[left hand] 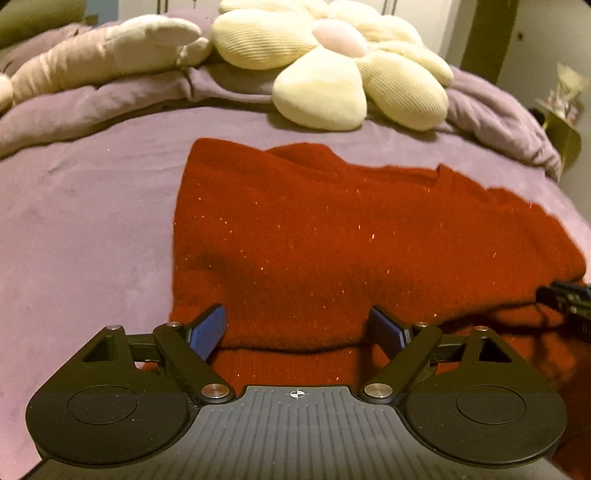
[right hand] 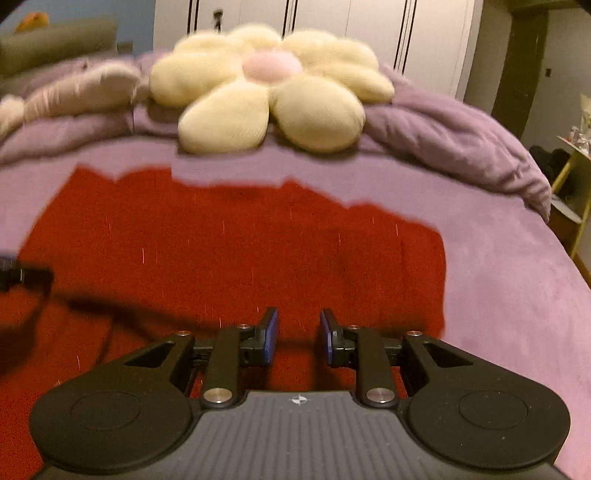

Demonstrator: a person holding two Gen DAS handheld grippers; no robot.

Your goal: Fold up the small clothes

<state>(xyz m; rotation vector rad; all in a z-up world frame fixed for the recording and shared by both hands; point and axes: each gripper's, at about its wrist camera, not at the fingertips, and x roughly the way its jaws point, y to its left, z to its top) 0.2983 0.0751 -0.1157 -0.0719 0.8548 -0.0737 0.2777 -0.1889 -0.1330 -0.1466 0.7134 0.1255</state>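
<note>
A red knit sweater (left hand: 332,240) lies spread on the purple bed cover (left hand: 81,240), with a folded layer on top near its front edge. My left gripper (left hand: 297,325) is wide open, its blue pads on either side of that front fold, holding nothing. The sweater also fills the right wrist view (right hand: 240,251). My right gripper (right hand: 298,332) is partly open over the sweater's near right part, with nothing between its pads. Each gripper shows at the edge of the other's view: the right one (left hand: 565,295), the left one (right hand: 22,275).
A cream flower-shaped cushion (left hand: 332,62) and a pale plush toy (left hand: 103,55) lie at the bed's far end on a bunched purple duvet (left hand: 498,110). White wardrobe doors (right hand: 351,22) stand behind. A yellow side table (right hand: 576,192) stands right of the bed.
</note>
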